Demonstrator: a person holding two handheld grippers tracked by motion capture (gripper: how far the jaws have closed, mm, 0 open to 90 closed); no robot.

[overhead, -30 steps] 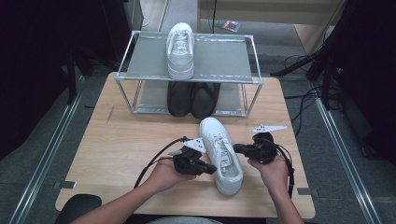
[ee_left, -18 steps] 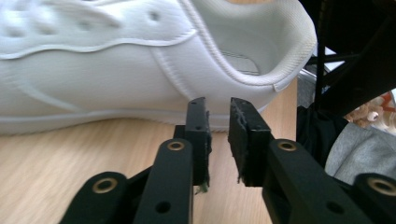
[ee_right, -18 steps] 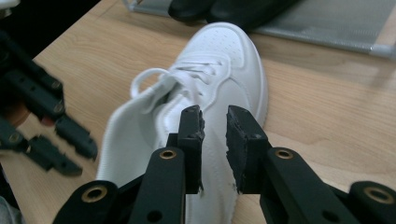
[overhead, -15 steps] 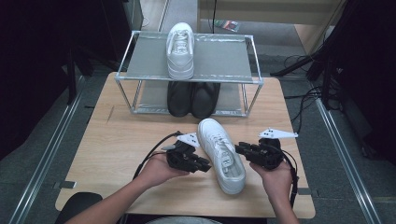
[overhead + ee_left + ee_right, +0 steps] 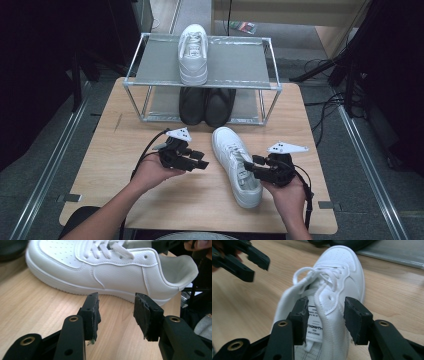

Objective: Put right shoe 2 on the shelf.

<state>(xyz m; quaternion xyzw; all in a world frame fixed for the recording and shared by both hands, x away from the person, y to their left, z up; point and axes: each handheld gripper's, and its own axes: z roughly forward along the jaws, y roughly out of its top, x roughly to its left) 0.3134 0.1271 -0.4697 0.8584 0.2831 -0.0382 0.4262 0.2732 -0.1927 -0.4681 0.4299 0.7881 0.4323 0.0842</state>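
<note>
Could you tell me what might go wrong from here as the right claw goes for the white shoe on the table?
1. The right claw straddles only the soft collar wall of the white shoe, so the shoe may sag or tip when lifted.
2. The loose laces lie close ahead of it and could snag.
3. The left claw is open and off the shoe, so nothing steadies it if it slides on the table.

A metal shoe rack (image 5: 272,85) stands along the far edge of the tabletop (image 5: 110,150). One white sneaker (image 5: 193,52) sits on its grey top shelf, toe pointing away. Below it, what looks like a pair of black shoes (image 5: 207,106) rests side by side, partly shadowed.
</note>
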